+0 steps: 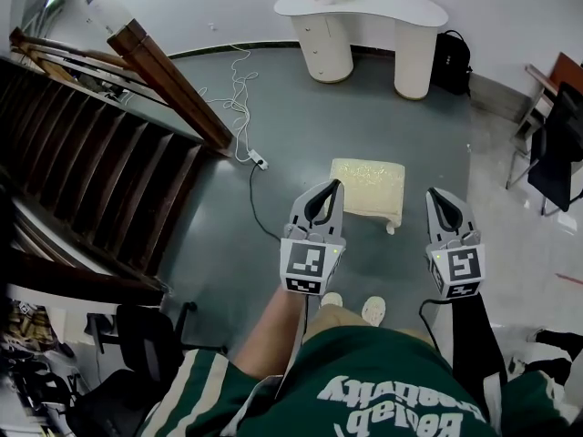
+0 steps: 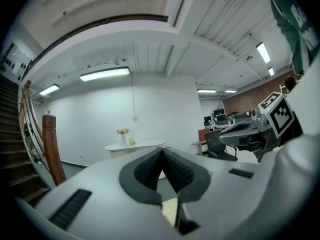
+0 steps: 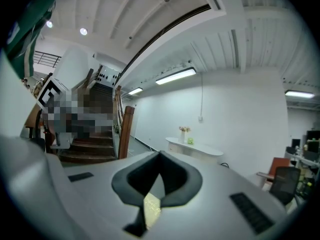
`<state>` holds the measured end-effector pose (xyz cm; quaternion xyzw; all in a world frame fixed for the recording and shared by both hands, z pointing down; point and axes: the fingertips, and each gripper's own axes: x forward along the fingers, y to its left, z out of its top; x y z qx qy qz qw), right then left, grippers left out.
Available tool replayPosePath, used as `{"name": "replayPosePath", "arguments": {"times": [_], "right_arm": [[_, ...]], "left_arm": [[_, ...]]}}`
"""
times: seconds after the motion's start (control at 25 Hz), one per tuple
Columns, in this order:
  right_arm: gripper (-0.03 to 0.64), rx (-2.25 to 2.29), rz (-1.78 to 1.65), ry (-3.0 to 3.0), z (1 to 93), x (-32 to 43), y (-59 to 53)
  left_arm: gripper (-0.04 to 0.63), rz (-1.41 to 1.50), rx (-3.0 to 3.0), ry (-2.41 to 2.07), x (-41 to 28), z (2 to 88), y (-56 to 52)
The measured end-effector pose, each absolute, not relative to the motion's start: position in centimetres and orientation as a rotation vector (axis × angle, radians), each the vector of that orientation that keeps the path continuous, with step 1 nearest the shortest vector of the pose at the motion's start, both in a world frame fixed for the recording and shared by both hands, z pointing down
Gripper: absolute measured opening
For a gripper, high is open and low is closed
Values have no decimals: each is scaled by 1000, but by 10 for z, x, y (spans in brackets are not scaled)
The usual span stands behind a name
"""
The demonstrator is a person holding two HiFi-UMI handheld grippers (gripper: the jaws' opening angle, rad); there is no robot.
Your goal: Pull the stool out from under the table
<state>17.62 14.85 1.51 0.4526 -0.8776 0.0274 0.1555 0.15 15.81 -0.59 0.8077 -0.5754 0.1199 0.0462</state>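
Grey floor [image 1: 301, 126] fills most of the head view, and the cream stool [image 1: 367, 188] stands out on it, well apart from the white counter [image 1: 364, 12] at the far wall and just ahead of the person's shoes [image 1: 373, 310]. From that I judge the pull is as good as finished. The main risk lies to the left. The dark wooden staircase [image 1: 82, 171] and its slanting rail close off that side, so a stool swung that way would knock against them. Dragging the stool nearer could run its legs into the shoes and tip it, since it looks light and narrow-footed. A white cable [image 1: 239, 98] snakes across the floor to a power strip [image 1: 259, 161] near the stool's left side, and a leg sliding over it could snag. On the right, a black chair [image 1: 556, 148] marks the limit. The widest free room is the bare floor between stool and counter, plus a strip on the stool's right. The left gripper [image 1: 332, 188] and right gripper [image 1: 435, 194] hover above the stool's near corners, touching nothing. Both pairs of fingers [image 2: 147, 171] [image 3: 175, 176] are pressed together and empty, so they would have to part before taking the seat edge, and a shove with closed tips could skid the stool.
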Motion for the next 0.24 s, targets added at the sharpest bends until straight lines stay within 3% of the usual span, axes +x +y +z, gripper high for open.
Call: {"name": "replayPosePath", "arguments": {"times": [0.24], "right_arm": [[3,1310,80,-2516,14,178,147]], "left_arm": [[3,385,2474,-1752,3,-5,158]]}}
